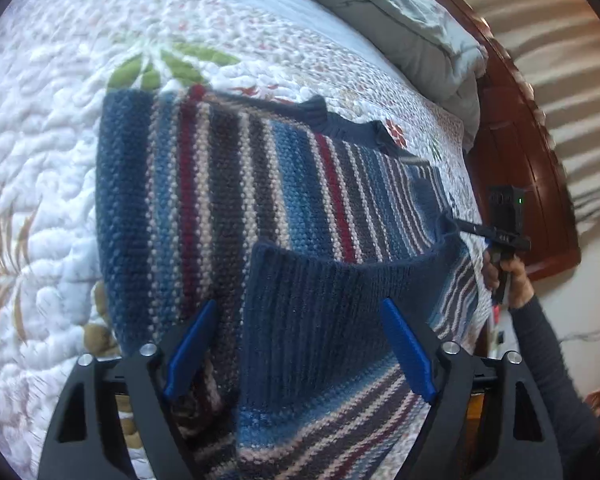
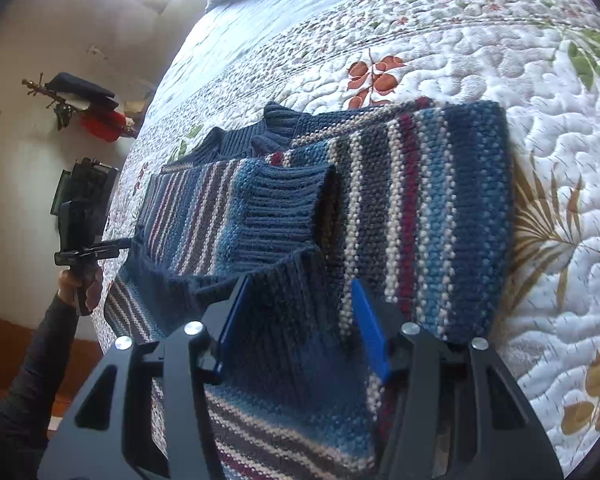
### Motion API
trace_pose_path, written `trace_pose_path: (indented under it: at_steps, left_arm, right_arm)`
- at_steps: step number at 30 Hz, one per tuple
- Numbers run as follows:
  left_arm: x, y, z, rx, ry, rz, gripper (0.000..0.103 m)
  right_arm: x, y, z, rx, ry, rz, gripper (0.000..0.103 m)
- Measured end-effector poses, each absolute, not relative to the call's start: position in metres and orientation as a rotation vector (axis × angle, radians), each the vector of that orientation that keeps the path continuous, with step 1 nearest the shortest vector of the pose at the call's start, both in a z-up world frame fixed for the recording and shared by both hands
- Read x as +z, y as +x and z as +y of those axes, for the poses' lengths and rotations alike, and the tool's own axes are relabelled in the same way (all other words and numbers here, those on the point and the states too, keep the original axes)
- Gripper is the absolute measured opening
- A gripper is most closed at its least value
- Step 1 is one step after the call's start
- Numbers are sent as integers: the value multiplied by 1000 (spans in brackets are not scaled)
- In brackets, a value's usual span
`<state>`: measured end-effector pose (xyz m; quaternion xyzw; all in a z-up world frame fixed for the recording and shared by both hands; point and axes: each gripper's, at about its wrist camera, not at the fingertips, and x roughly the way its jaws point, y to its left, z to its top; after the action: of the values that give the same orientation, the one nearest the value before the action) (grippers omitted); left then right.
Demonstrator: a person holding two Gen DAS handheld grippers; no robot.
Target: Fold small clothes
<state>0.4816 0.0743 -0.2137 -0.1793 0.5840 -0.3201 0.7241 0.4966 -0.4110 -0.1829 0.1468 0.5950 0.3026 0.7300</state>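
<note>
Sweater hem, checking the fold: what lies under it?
Under the lifted ribbed hem, the sweater shows its own striped body; the quilt beneath is covered there.

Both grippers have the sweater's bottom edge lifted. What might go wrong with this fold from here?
1. The ribbed hem of the striped sweater sags between the left gripper and the right gripper, so the fold may land crooked.
2. The folded-in sleeve cuff lies loose on the body, and the passing hem could drag it out of place.
3. How firmly either gripper holds the thick knit is unclear, so a corner might slip.
</note>
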Motion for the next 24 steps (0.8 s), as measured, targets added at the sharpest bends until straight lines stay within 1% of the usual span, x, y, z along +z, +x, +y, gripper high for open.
trace_pose_path:
  at_steps: [1, 2, 3, 4, 5, 6, 7, 8, 9, 11, 14, 15, 16, 17, 19, 24]
  left_arm:
    - [-213, 480, 74, -713, -375, 1292, 51]
    - [-212, 479, 71, -719, -353, 1298, 43]
    - [-211, 477, 69, -707, -311, 1296, 39]
    - [-211, 476, 67, -704, -286, 1297, 32]
    - [-210, 475, 66, -705, -270, 1293, 28]
    - [-208, 474, 65, -708, -256, 1283, 26]
    - [-207, 475, 64, -707, -251, 1276, 20]
    - [-206, 474, 64, -707, -247, 1264, 16]
    - [-206, 474, 59, -703, -246, 1261, 16]
    - [-208, 474, 60, -695, -254, 1257, 16]
    - [-211, 475, 61, -681, -282, 1244, 17]
    - [-210, 474, 62, -676, -285, 1235, 17]
    - [-209, 471, 64, -674, -290, 1222, 14]
    - [-206, 468, 65, -675, -294, 1202, 11]
    - [-199, 460, 66, -669, -308, 1160, 9]
    - [-182, 446, 75, -650, -349, 1071, 8]
  right_arm:
    - [-181, 494, -412, 682, 328, 1308, 40]
    - [-181, 492, -412, 694, 327, 1306, 33]
    - [-180, 491, -411, 696, 319, 1305, 30]
    - [-180, 490, -410, 701, 307, 1306, 23]
    - [-180, 489, -410, 705, 300, 1307, 16]
    - [-180, 487, -410, 710, 308, 1305, 14]
    - [-180, 487, -411, 712, 318, 1303, 13]
    - [-179, 487, -414, 714, 333, 1295, 12]
    - [-178, 487, -416, 712, 339, 1289, 12]
    - [-179, 487, -416, 708, 343, 1290, 17]
    - [-178, 485, -416, 690, 327, 1283, 17]
    - [-177, 485, -417, 684, 327, 1278, 15]
    - [-175, 485, -417, 678, 333, 1273, 12]
    - [-174, 484, -419, 673, 339, 1266, 12]
    - [-169, 479, -423, 664, 347, 1250, 12]
    - [-149, 464, -424, 647, 309, 1190, 8]
